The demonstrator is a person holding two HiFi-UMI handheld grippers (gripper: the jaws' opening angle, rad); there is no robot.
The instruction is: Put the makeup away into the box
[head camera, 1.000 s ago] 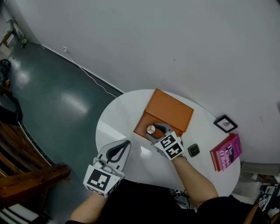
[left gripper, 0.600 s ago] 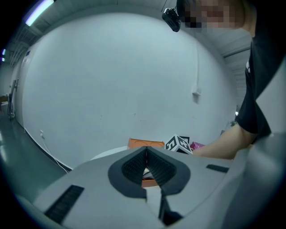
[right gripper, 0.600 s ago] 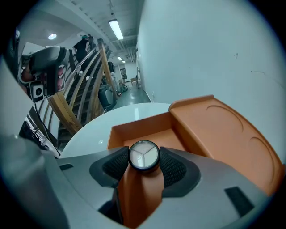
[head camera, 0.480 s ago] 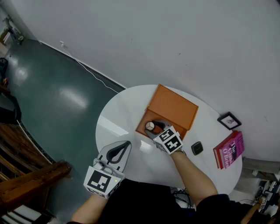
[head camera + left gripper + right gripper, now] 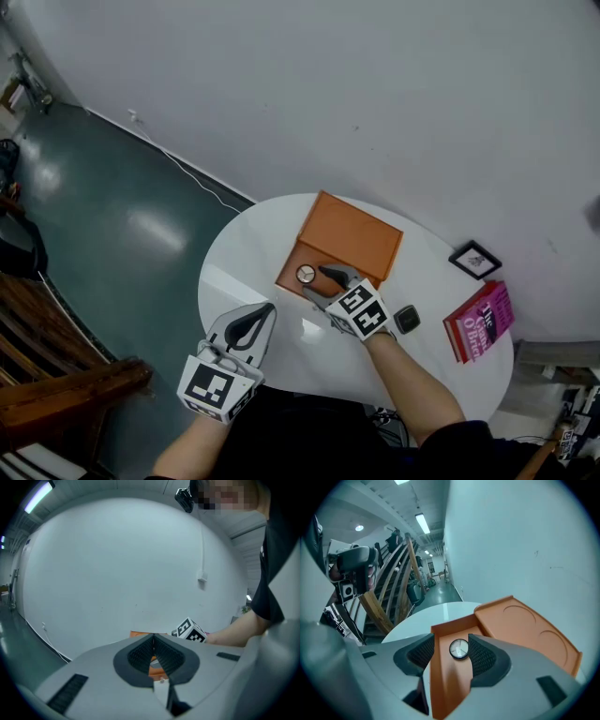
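Your right claw (image 5: 323, 281) has drawn back slightly from the round compact (image 5: 306, 274), which lies flat on the floor of the open orange box (image 5: 349, 236) on the white table (image 5: 242, 255), just off the tips of jaws that stand wide and press nothing. Your left claw (image 5: 266, 310) hovers at the table's near edge, pads closed together with nothing between them. From its view those pads hide most of the box, and the compact's lid markings are too small to read.
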